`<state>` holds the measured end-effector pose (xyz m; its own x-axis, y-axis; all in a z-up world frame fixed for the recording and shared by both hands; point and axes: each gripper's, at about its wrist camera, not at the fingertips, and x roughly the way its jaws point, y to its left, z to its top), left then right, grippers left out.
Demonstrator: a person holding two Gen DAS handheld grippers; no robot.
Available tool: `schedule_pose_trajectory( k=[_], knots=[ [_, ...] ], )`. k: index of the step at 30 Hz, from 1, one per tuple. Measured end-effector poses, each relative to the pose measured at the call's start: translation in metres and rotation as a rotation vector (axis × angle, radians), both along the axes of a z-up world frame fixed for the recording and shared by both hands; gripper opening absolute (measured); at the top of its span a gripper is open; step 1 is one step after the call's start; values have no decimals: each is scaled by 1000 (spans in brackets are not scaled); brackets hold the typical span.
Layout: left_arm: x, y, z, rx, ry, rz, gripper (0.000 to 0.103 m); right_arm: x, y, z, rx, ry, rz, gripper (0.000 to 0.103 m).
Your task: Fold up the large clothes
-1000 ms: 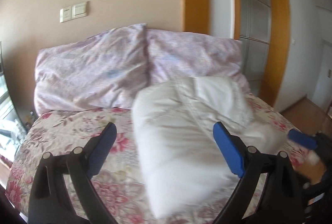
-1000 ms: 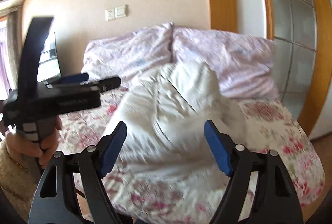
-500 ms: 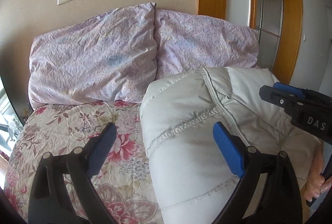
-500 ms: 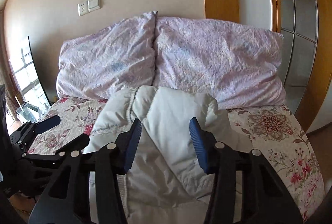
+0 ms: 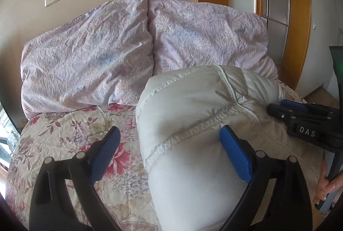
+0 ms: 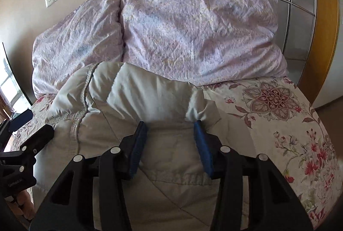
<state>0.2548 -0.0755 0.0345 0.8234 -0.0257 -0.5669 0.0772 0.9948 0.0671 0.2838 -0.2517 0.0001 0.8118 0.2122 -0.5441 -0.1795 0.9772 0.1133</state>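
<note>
Now right tool (image 6: 169, 136) half-open astride jacket (image 6: 150, 98)

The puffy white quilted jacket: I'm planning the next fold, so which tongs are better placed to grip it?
Right. The right tongs already straddle a raised bunch of the puffy white quilted jacket. The left tongs gape wide over the jacket's left edge, one finger above the floral bedspread.
</note>
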Motion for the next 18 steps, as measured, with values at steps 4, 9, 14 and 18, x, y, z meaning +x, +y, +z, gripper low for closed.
schedule_pose_trajectory(
  k=[4, 9, 14, 18],
  knots=[
    [10, -14, -8, 23, -2, -21, 94, 10, -7, -13, 10, 4, -7, 48],
    [25, -23, -22, 21, 39, -42, 94, 19, -10, -24, 3, 4, -8, 48],
    [34, -24, -39, 16, 61, -43, 95, 27, -10, -35, 4, 4, -6, 48],
    [35, -32, -47, 61, 47, -30, 95, 28, -9, -42, -1, -1, -16, 48]
  ],
)
